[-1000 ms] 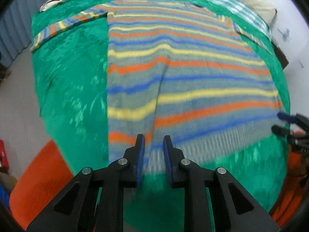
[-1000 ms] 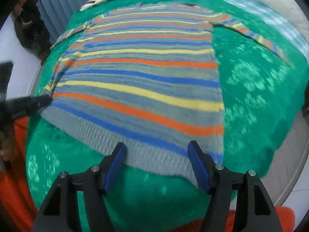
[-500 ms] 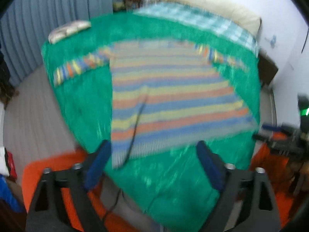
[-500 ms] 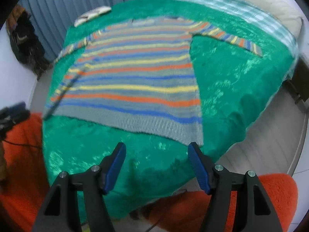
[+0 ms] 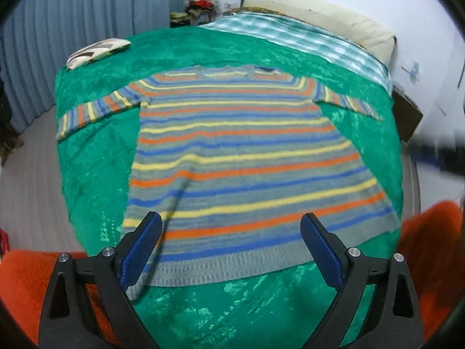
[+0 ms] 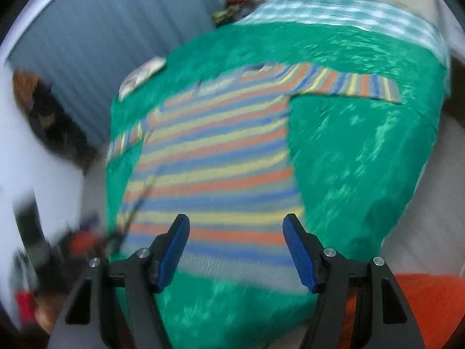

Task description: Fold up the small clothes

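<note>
A bed (image 5: 87,174) covered by a shiny green spread is filling most of both views, with a checked teal cloth (image 5: 305,37) lying across its far end and a cream pillow (image 5: 319,14) sitting behind that against the white wall. A striped sweater (image 5: 241,157) in grey, blue, yellow and orange is lying flat and face up in the middle of the green spread, its ribbed hem toward the near edge of the bed, its neckline toward the checked cloth, and both sleeves stretching out sideways. An orange rug (image 5: 23,285) is showing on the floor at the foot of the bed, on either side of the cameras. A small pale folded item (image 5: 96,51) is resting on the far left corner of the spread, well apart from the sweater. The left tool (image 5: 231,251) is hanging above the hem with its jaws spread wide, having just been opening, and nothing is sitting between the blue pads. The right tool (image 6: 235,257) is hovering over the sweater's near right corner with its jaws standing partly apart and gripping nothing; that view is heavily blurred, so the dark shape at its left edge is possibly the other tool, though it is hard to say.
</note>
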Demonstrator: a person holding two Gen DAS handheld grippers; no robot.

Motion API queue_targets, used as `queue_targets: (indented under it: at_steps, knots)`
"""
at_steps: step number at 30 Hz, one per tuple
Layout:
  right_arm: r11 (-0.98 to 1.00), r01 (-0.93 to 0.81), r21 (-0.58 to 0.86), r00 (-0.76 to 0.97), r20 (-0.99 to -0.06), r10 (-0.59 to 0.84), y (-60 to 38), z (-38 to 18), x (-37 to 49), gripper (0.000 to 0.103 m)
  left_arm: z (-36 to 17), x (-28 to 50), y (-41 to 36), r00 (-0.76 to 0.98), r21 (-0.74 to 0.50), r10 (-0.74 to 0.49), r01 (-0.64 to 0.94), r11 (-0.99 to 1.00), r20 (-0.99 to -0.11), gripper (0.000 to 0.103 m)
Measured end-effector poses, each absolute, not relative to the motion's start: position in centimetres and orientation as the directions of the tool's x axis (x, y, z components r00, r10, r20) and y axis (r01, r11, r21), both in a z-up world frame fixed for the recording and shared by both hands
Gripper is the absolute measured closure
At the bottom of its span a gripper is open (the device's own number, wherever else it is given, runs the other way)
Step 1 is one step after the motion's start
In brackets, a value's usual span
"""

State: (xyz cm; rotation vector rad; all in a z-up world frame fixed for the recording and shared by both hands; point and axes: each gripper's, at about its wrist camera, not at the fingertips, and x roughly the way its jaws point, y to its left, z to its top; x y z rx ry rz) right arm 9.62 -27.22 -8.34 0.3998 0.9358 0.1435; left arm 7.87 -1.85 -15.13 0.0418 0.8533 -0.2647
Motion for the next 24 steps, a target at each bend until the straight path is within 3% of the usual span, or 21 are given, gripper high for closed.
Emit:
queue_targets:
  at_steps: [6, 12, 21, 22, 23, 24]
  knots:
    - [0.877, 0.187, 0.444, 0.648, -0.726, 0.23, -38.2, -9.4, 16.3, 0.036, -15.0, 9.7, -2.4, 0.635, -0.043, -0.175, 0.218, 0.975, -0.753, 0.006]
    - [0.771, 0.417, 0.481, 0.633, -0.762, 0.133, -52.9, -13.0, 24.8, 0.037, -16.4, 11.8, -1.6, 0.636, -0.036, -0.122, 0.145, 0.989, -0.762, 0.006]
    - [0.612, 0.477, 0.631, 0.576, -0.75, 0.325, -57.7, -19.9, 30.9, 0.05, -18.8, 12.6, -2.4, 0.58, 0.002, -0.091, 0.159, 0.987, -0.809, 0.006]
    - [0.622, 0.481, 0.617, 0.551, -0.765, 0.332, -57.3, -20.4, 31.6, 0.069, -18.9, 12.4, -2.7, 0.577, 0.009, -0.093, 0.171, 0.985, -0.812, 0.006]
    - [0.639, 0.501, 0.584, 0.524, -0.792, 0.312, -57.1, -20.7, 31.8, 0.1, -18.9, 12.3, -2.9, 0.577, 0.013, -0.095, 0.18, 0.984, -0.811, 0.006]
    - [0.644, 0.522, 0.559, 0.506, -0.811, 0.294, -57.1, -20.9, 31.9, 0.1, -18.9, 12.2, -2.9, 0.579, 0.014, -0.097, 0.185, 0.983, -0.81, 0.006]
